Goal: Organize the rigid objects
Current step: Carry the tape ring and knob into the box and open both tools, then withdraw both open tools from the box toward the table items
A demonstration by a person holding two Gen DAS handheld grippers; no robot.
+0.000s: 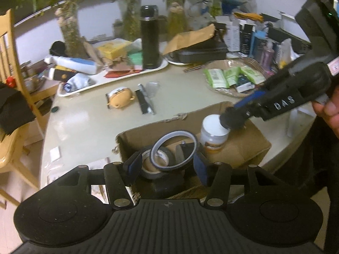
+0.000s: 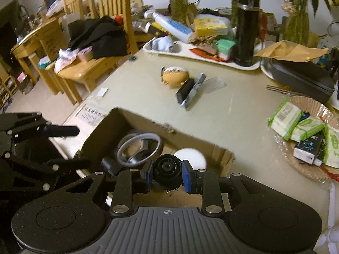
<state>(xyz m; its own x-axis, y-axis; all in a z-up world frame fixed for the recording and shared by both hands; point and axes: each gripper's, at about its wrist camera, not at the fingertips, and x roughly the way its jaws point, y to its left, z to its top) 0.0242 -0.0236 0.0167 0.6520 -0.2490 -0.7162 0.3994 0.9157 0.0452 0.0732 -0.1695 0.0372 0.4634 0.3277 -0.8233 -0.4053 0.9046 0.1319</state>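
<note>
Here the left gripper [image 1: 167, 166] stands open over the box [image 1: 243, 146], and its pads touch nothing; the tape ring [image 1: 174, 148] leans on the tape rolls below. The right gripper [image 2: 167, 174] is clamped on a black round part [image 2: 167, 168], just above the white-lidded jar [image 2: 196, 157] in the same box.

Left gripper [image 1: 167, 166] fingers apart, right gripper [image 2: 167, 174] seemingly clamped.
</note>
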